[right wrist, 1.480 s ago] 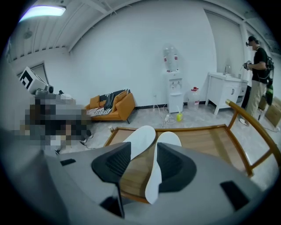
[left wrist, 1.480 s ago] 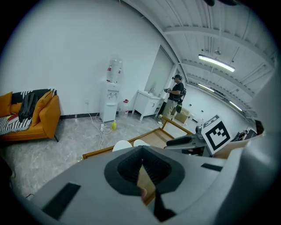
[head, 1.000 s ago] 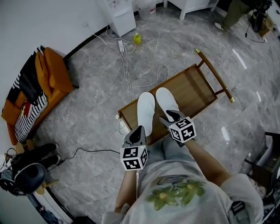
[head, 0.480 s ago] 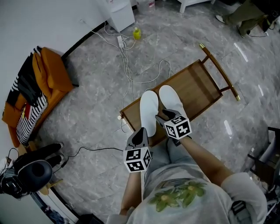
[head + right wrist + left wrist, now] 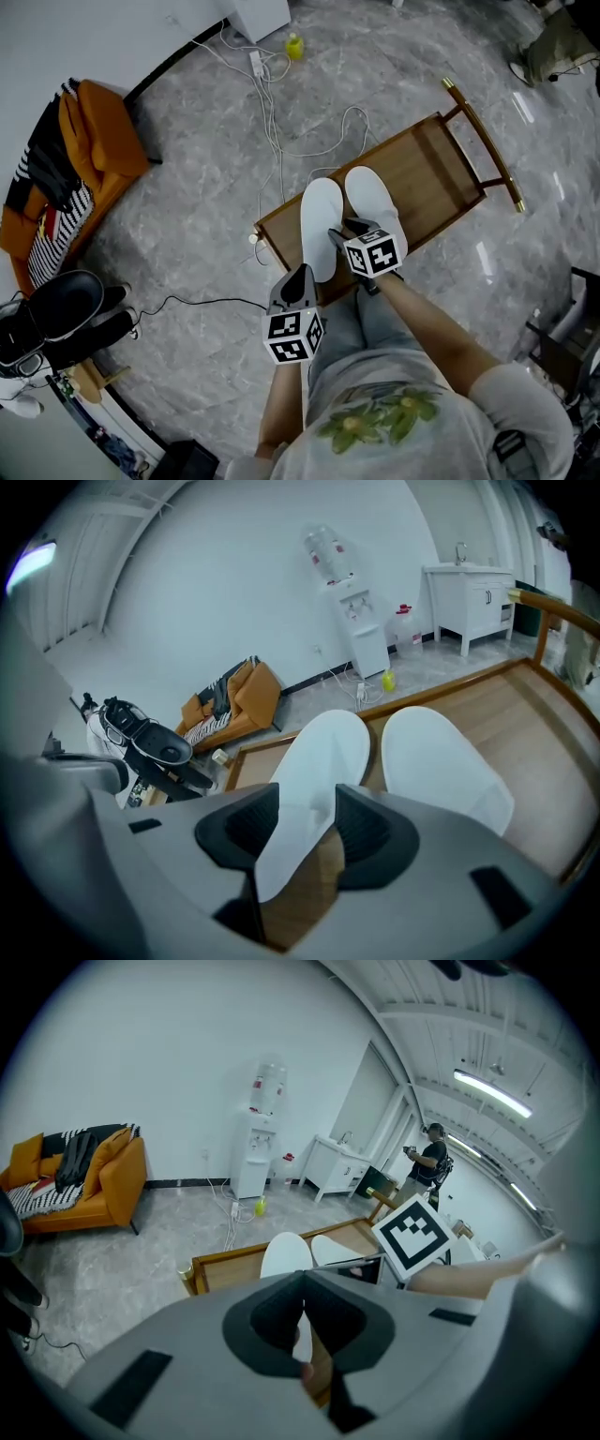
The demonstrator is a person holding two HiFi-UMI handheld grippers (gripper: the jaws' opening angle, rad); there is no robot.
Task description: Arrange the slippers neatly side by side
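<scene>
Two white slippers lie side by side, toes away from me, on a low wooden table [image 5: 441,173]. The left slipper [image 5: 321,223] and the right slipper [image 5: 373,202] almost touch. My right gripper [image 5: 349,231] hovers at their heels. In the right gripper view its jaws [image 5: 307,804] stand open around the left slipper's [image 5: 314,761] heel, with wood showing beside one pad; the right slipper [image 5: 439,761] lies just right of them. My left gripper [image 5: 299,278] hangs near the table's front edge, shut and empty [image 5: 304,1299], with both slippers [image 5: 284,1254] ahead of it.
Cables [image 5: 274,141] and a power strip [image 5: 255,64] trail over the grey marble floor behind the table, beside a yellow-green bottle [image 5: 295,45]. An orange sofa [image 5: 101,150] with striped cloth stands at the left. Black gear [image 5: 61,314] lies lower left. A water dispenser [image 5: 255,1152] stands by the wall.
My right gripper has shifted left and forward, from the right slipper's heel to the left slipper's heel. The left gripper has barely moved. The slippers lie as before.
</scene>
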